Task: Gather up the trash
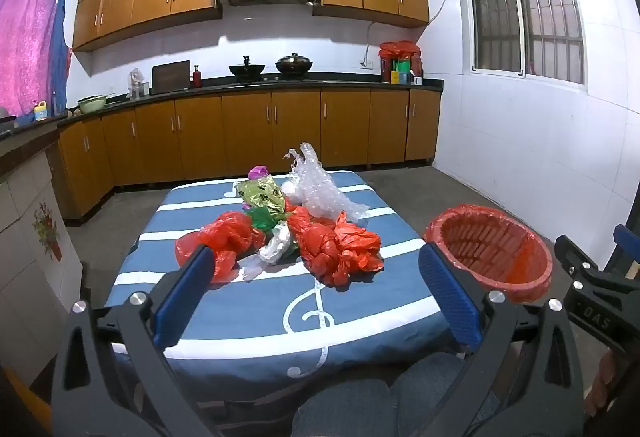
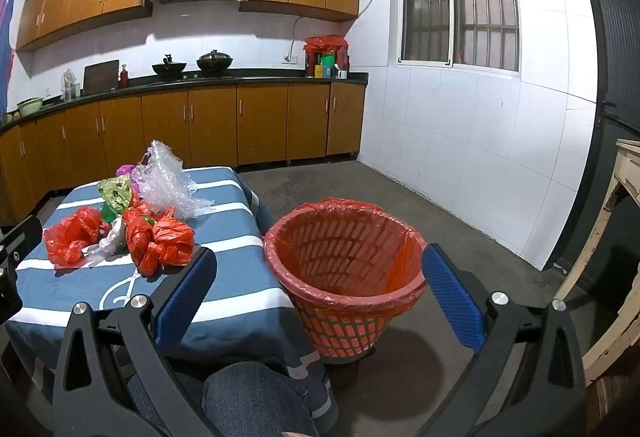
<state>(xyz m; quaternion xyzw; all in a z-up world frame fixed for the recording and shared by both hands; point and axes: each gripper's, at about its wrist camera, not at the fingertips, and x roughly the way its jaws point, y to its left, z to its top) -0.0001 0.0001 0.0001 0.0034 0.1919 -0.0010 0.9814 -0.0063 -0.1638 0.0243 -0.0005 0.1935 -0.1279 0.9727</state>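
The left claw [image 1: 316, 297] hangs over the near edge of the desk [image 1: 248, 309], its two blue pads spread wide with nothing between them, and the right claw [image 2: 316, 297] is released just the same, its pads set either side of the basket [image 2: 344, 269] as the right wrist camera sees it. The desk wears a blue cloth with white stripes and a treble clef. The trash sits bunched in the middle of it: a crumpled red bag [image 1: 340, 249] toward the right, a second red bag [image 1: 218, 243] toward the left, and a small white bag [image 1: 274, 247] lying between them and touching both. Behind these lie a green and gold wrapper [image 1: 264, 197], a sheet of bubble wrap [image 1: 320, 193] standing up at the far right of the pile, and a bit of purple [image 1: 258, 171] at the very back (too small and blurred to say what it is). The basket, a red slatted one lined with a red bag folded over its rim, stands on the floor just beside the desk's right side, and no trash can be seen inside it. The person's knees in jeans [image 2: 248, 393] show at the bottom of both views.
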